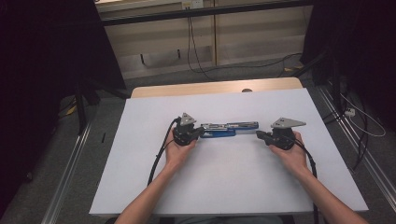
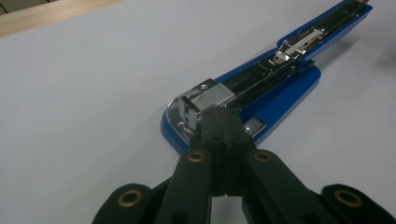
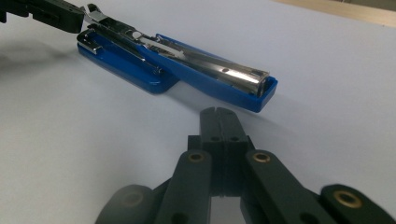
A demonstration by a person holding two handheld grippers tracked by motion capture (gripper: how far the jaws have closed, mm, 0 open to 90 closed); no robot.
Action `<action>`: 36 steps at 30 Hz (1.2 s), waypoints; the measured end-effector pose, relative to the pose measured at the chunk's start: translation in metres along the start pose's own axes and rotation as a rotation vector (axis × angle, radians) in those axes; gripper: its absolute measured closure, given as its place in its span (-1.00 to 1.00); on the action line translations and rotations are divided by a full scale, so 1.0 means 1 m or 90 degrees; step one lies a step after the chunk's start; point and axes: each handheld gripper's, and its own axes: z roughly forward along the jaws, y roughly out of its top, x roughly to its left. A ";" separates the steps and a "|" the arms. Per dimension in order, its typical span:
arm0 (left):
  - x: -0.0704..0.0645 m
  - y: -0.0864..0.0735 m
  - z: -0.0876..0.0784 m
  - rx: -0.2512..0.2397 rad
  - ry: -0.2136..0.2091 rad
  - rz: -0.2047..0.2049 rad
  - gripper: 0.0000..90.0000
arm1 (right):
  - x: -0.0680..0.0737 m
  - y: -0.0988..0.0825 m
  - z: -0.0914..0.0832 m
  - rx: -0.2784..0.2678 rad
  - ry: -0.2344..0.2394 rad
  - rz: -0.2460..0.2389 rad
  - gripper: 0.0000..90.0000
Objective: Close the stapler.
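A blue stapler [image 1: 229, 128] lies swung open flat on the white tabletop [image 1: 224, 186], its metal staple channel facing up. My left gripper [image 1: 201, 132] is shut at the stapler's left end. In the left gripper view its closed tips [image 2: 222, 114] sit at the block of staples [image 2: 212, 99] in the stapler [image 2: 280, 79], with nothing between the jaws. The right gripper view shows that left gripper [image 3: 70, 18] touching the metal end of the stapler [image 3: 187, 65]. My right gripper [image 1: 258, 134] is shut and empty, its tips [image 3: 218, 114] a short way off the stapler's blue right end.
A bare wooden strip [image 1: 210, 87] runs along the table's far edge. Cables [image 1: 196, 51] lie on the floor beyond it, and metal rails [image 1: 70, 163] flank the table. Dark curtains stand at both sides.
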 end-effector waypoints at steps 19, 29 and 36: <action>-0.001 -0.001 0.003 0.003 -0.004 0.014 1.00 | -0.007 0.009 0.025 0.099 -0.014 -0.003 1.00; -0.002 -0.001 0.003 0.002 0.002 0.024 1.00 | -0.006 0.016 0.034 0.111 -0.026 -0.005 1.00; -0.001 -0.001 0.003 0.003 0.001 0.025 1.00 | -0.005 0.016 0.035 0.109 -0.029 -0.006 1.00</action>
